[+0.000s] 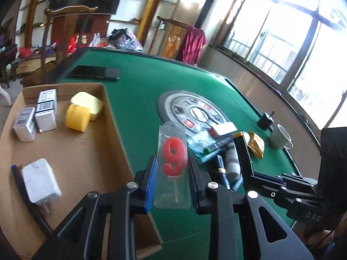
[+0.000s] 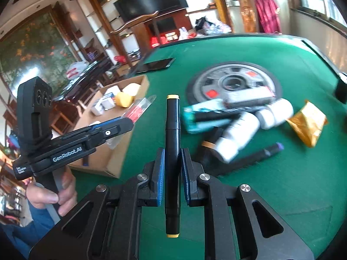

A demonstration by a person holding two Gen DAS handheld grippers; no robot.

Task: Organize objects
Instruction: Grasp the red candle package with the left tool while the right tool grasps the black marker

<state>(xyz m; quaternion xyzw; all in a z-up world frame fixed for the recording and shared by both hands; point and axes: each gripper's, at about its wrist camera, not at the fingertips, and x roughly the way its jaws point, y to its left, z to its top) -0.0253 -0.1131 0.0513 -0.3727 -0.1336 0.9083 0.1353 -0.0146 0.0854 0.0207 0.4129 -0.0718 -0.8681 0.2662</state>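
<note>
My left gripper (image 1: 172, 162) is shut on a clear pack with a red number-9 candle (image 1: 173, 158), held above the green table beside the cardboard box (image 1: 86, 151). My right gripper (image 2: 172, 153) is shut on a black marker with yellow ends (image 2: 172, 134), held upright above the table. The right gripper also shows in the left wrist view (image 1: 245, 151), and the left gripper with its candle pack in the right wrist view (image 2: 130, 119). The box holds small white boxes (image 1: 34, 117), a yellow case (image 1: 83, 110) and a white charger (image 1: 41, 182).
A pile lies on the felt: white bottles (image 2: 240, 134), a teal pack (image 2: 201, 117), a gold packet (image 2: 308, 123), black markers (image 2: 256, 156). A round wheel-pattern mat (image 2: 234, 82), a phone (image 1: 95, 72) and a white mug (image 1: 280, 136) are also on the table.
</note>
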